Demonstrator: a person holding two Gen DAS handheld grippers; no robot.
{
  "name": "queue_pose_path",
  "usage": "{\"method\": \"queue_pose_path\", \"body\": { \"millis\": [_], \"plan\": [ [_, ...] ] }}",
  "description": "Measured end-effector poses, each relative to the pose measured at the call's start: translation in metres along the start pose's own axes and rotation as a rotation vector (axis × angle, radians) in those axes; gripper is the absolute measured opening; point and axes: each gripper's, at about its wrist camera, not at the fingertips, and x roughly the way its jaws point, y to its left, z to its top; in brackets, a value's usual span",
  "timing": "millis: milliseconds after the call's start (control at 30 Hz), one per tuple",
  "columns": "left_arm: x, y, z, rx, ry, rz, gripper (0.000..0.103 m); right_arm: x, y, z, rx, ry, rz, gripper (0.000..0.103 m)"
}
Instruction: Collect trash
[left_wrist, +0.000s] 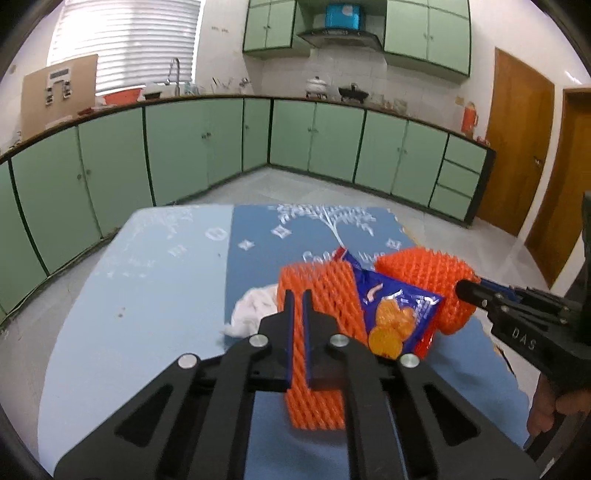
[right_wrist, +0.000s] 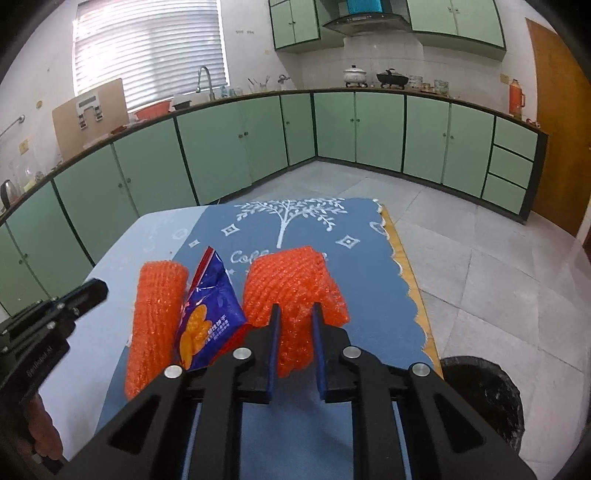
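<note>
Both grippers pinch foam nets over the table (right_wrist: 155, 236): left gripper (left_wrist: 298, 295) closed on one orange net (left_wrist: 325, 295), its long axis running away from the camera; right gripper (right_wrist: 295, 310) clamps the other net (right_wrist: 291, 284). Between them a blue snack bag (right_wrist: 210, 314) lies trapped; a dark bin (right_wrist: 487, 398) sits nearer the right hand, below the table edge

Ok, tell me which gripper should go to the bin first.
Right. The right gripper is shut on the right foam net, and the black bin sits just off the table edge on its side. The left gripper holds the other net, farther away.
</note>
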Motion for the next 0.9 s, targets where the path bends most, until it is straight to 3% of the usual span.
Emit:
{"method": "queue_pose_path", "body": {
  "millis": [67, 100, 200, 300, 367, 400, 467, 900],
  "plan": [
    [0.002, -0.004, -0.005, 0.005, 0.014, 0.003, 0.046, 0.0, -0.003, -0.004, 0.007, 0.011, -0.016, 0.016],
    [0.002, -0.008, -0.009, 0.007, 0.017, 0.006, 0.052, 0.0, -0.006, -0.007, 0.012, 0.022, -0.025, 0.016],
    [0.007, -0.02, -0.02, 0.033, 0.043, -0.004, 0.056, 0.003, -0.011, -0.017, 0.029, 0.053, -0.031, 0.016],
    [0.022, -0.034, -0.032, 0.088, 0.087, 0.036, 0.056, 0.005, -0.012, -0.024, 0.019, 0.07, -0.041, 0.016],
    [0.035, -0.039, -0.04, 0.101, 0.128, 0.048, 0.05, 0.005, -0.014, -0.026, 0.02, 0.072, -0.045, 0.016],
    [0.042, -0.04, -0.043, 0.108, 0.155, 0.059, 0.041, 0.005, -0.016, -0.027, 0.025, 0.074, -0.045, 0.016],
    [0.05, -0.041, -0.046, 0.1, 0.188, 0.05, 0.014, 0.004, -0.018, -0.027, 0.029, 0.075, -0.047, 0.016],
    [-0.001, -0.029, -0.03, 0.039, 0.102, 0.0, 0.01, -0.012, -0.022, -0.039, 0.031, 0.089, -0.045, 0.016]
  ]
}}
